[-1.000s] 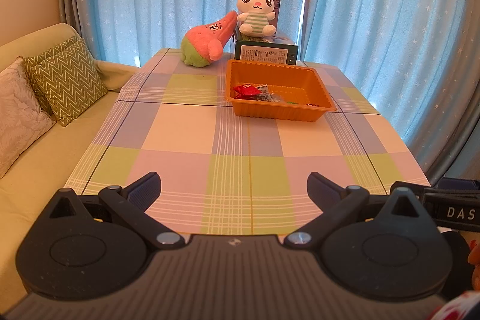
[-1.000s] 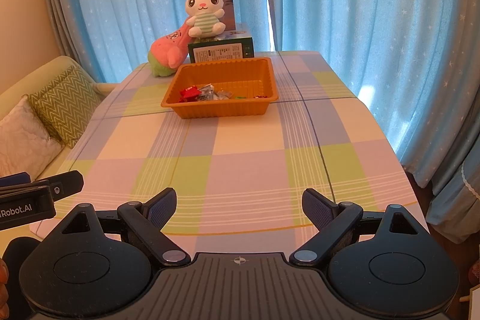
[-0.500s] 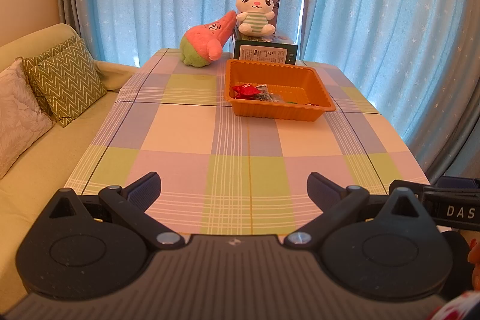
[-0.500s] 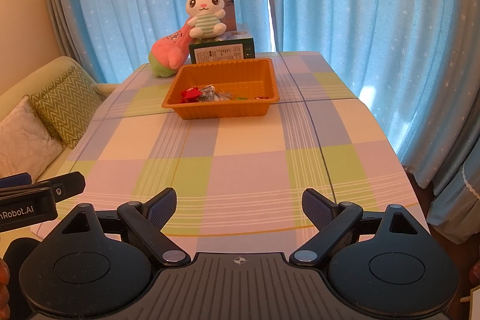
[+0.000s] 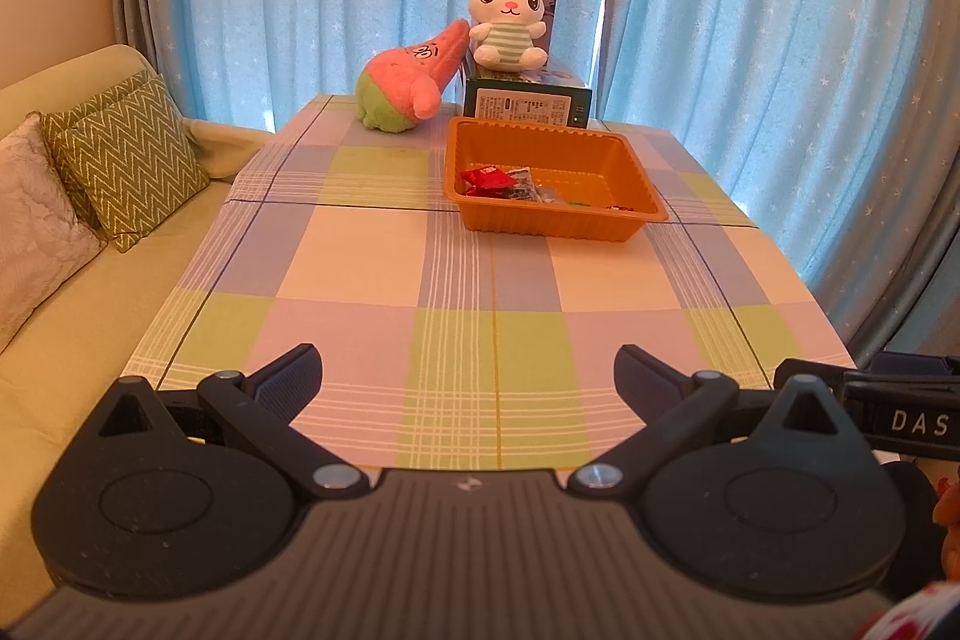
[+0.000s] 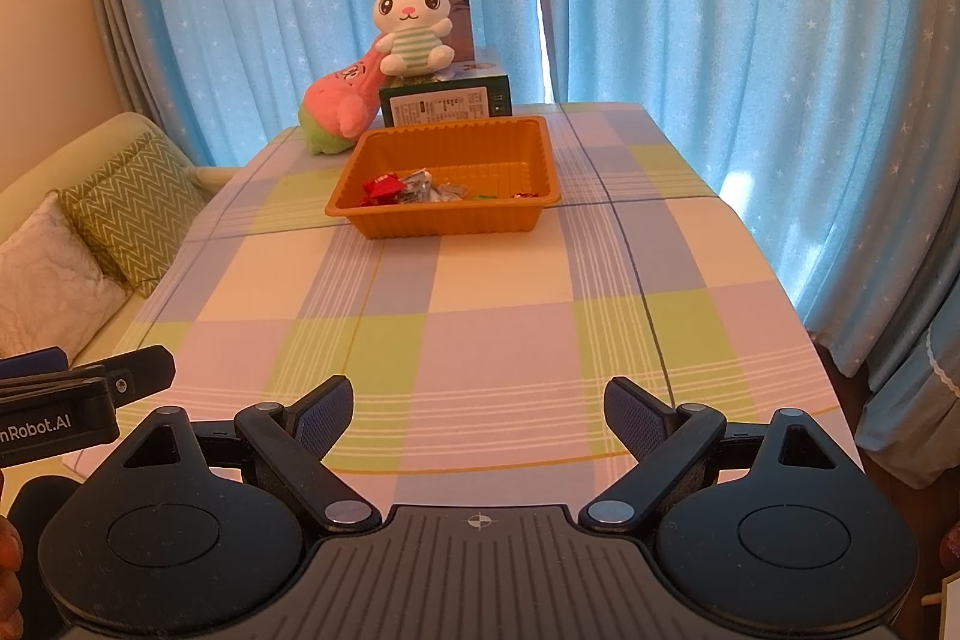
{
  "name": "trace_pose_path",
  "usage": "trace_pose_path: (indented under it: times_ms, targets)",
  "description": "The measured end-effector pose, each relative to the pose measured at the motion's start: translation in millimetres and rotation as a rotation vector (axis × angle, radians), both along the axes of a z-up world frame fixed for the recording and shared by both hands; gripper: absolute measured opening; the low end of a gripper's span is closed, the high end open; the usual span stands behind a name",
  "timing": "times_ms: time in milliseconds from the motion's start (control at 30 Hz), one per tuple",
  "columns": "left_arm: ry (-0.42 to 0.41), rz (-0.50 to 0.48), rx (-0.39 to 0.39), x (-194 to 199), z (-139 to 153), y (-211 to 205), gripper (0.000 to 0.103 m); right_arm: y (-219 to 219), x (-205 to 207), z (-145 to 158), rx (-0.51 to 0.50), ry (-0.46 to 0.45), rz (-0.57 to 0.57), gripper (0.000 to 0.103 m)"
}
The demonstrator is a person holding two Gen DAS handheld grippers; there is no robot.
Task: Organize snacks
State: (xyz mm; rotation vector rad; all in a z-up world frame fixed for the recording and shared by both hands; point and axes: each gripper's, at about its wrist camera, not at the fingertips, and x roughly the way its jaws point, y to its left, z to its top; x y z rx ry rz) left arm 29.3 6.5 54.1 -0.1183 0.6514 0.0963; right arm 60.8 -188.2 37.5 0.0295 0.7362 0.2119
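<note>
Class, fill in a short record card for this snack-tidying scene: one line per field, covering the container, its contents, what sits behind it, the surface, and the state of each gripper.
container: orange tray, on the far half of the table
contents: red-wrapped snack and several other small wrapped snacks, toward the tray's near wall
behind tray: green box with a white bunny plush sitting on it; pink and green plush leaning beside the box
surface: checked tablecloth
left gripper: open, holding nothing, over the near table edge
right gripper: open, holding nothing, over the near table edge
</note>
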Motion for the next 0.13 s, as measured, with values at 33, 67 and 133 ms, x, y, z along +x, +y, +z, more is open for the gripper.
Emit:
trace_pose_path:
  times_ms: [33,67,133]
  targets:
    - [-0.007,0.000,-0.003,-0.5,-0.5,0.9,0.103,-0.1,0.0,-0.1,0.001,0.001,0.000,0.090]
    - [-0.014,-0.001,-0.007,-1.3,0.0,1.0,0.103,-0.4,-0.3,-0.3,0.001,0.001,0.000,0.090]
    - [-0.020,-0.003,-0.008,-3.1,0.3,1.6,0.103,1.2,-0.1,0.7,0.000,-0.001,0.001,0.090]
